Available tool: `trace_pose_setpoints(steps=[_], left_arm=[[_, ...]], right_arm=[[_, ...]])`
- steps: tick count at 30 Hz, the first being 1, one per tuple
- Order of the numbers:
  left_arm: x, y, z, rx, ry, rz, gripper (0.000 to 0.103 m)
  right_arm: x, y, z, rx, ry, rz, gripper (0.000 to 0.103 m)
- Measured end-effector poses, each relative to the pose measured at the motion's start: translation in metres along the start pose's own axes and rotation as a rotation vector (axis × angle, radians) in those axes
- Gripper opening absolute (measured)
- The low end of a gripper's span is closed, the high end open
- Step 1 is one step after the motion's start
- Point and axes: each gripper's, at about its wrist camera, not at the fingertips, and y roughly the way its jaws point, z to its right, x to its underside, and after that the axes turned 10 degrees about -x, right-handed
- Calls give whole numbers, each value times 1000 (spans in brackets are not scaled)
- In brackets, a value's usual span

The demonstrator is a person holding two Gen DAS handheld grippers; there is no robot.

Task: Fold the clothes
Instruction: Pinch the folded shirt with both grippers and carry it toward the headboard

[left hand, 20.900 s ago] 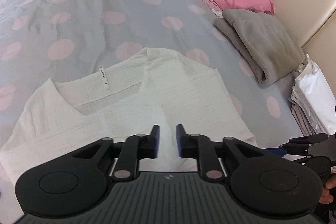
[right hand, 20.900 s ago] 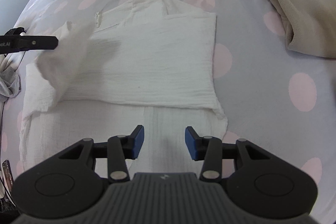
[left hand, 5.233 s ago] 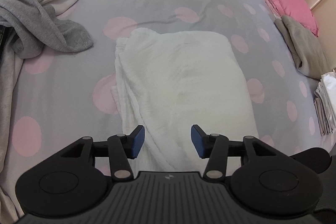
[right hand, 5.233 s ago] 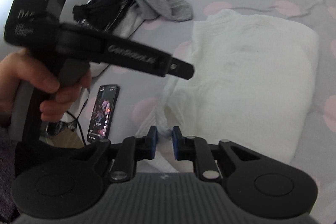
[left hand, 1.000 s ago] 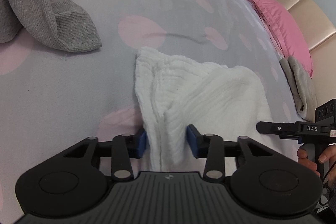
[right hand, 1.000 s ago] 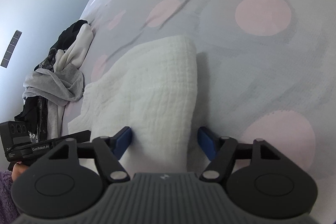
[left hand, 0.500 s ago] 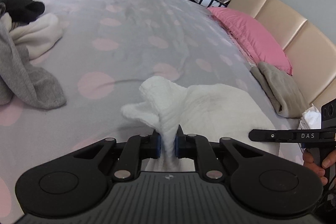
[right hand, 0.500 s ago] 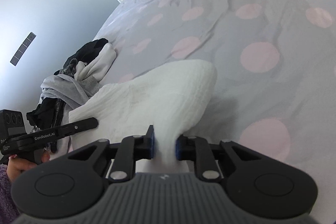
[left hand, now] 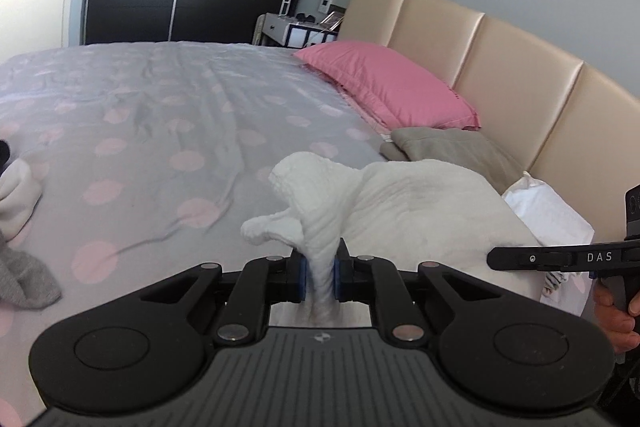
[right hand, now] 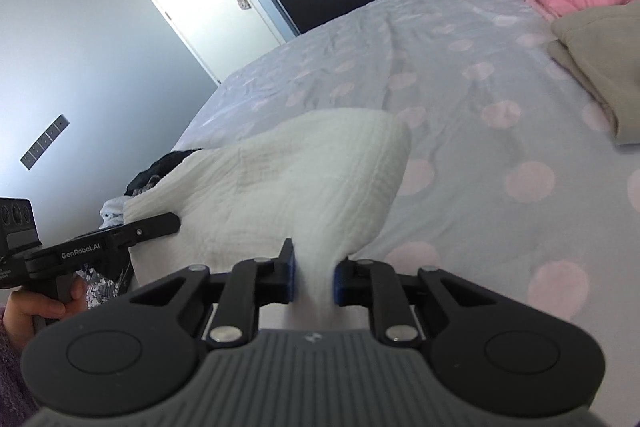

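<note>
Grey bedding point(left hand: 168, 99) dotted with pink spreads out ahead of you, with the white garment point(left hand: 420, 203) raised above it. Your left tool point(left hand: 320, 277) pinches one bunched end and your right tool point(right hand: 313, 277) clamps the opposite end, so the folded bundle hangs between them, likely to keep its layers together on the way toward the folded stack point(left hand: 548, 211) by the headboard point(left hand: 500, 67).

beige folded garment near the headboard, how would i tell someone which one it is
Start at the cream padded headboard and drop to the pink pillow. Just in front of the pillow lies the beige folded garment, flat on the dotted bedspread. It is dull taupe, unlike the white textured garment held up by both grippers or the bright white stack.
</note>
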Motion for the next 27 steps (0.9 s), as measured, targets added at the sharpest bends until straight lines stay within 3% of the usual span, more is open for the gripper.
trace_pose_setpoints(steps=[12,20,27], left_arm=[[-87,35,180,235,200,119,10],[-135,95,312,408,300,147,10],[-165,159,397,516,412,133,10]], right_arm=[[-32,-167,32,199,11,294,19],[-56,-259,72,352,76,483,19],[-69,-313,127,455,177,607,19]])
